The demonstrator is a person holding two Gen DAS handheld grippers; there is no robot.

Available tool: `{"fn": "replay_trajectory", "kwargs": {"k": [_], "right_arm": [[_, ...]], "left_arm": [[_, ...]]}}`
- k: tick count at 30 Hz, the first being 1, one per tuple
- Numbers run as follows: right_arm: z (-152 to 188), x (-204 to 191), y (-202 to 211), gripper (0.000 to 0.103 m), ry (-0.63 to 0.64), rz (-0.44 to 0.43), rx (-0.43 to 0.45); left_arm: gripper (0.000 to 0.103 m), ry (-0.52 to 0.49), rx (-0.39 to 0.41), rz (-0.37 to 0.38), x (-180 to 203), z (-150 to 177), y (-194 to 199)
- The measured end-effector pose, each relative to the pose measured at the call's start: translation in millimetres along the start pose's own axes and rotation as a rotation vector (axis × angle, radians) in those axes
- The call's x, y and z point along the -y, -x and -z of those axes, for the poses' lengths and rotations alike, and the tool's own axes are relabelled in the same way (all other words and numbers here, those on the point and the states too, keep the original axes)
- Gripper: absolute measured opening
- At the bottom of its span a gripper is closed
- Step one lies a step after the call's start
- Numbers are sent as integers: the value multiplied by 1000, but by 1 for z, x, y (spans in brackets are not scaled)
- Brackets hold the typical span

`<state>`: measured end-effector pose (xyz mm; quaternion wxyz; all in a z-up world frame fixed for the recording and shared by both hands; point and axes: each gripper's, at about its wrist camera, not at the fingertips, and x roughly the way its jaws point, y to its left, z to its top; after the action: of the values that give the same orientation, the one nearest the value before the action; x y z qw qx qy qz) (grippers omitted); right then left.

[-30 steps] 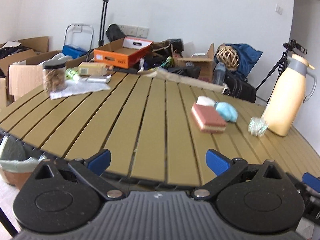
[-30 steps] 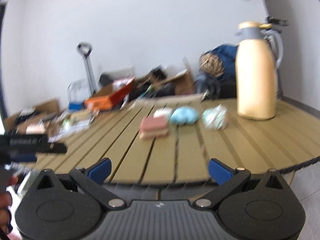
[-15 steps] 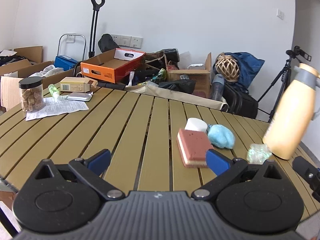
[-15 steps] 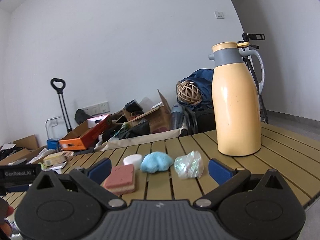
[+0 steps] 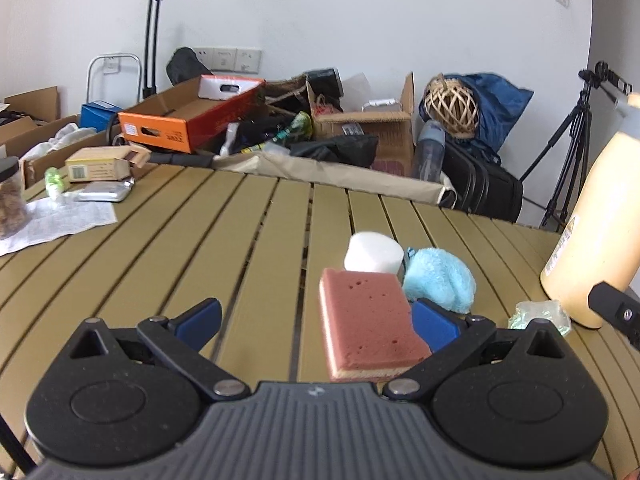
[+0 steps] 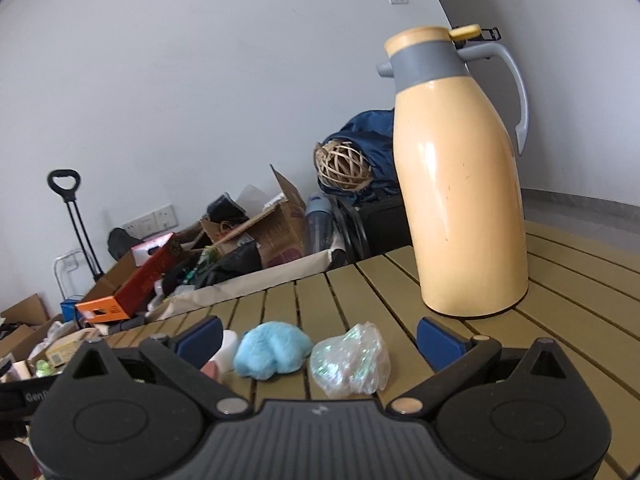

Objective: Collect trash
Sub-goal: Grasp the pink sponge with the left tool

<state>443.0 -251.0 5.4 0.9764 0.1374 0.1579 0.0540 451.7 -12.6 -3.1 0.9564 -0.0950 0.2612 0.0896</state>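
In the right wrist view our left finger hides most of the pink sponge. The crumpled plastic wrapper lies on the slatted table, between the spread fingers of our right gripper. Our left gripper is also spread, around the sponge. The yellow jug stands behind; boxes clutter the floor.
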Motion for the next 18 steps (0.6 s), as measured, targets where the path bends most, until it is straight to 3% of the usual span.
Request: {"fn": "replay_trajectory", "kwargs": {"k": [11,18], "right_arm": [[-4,15,-43,103,-30,99,-71],[0,15,-59,103,-29,134,-102]], "left_arm": [[103,-79,-64,3,40,16,-56],[103,-109,-90,-15,48,19,-67]]}}
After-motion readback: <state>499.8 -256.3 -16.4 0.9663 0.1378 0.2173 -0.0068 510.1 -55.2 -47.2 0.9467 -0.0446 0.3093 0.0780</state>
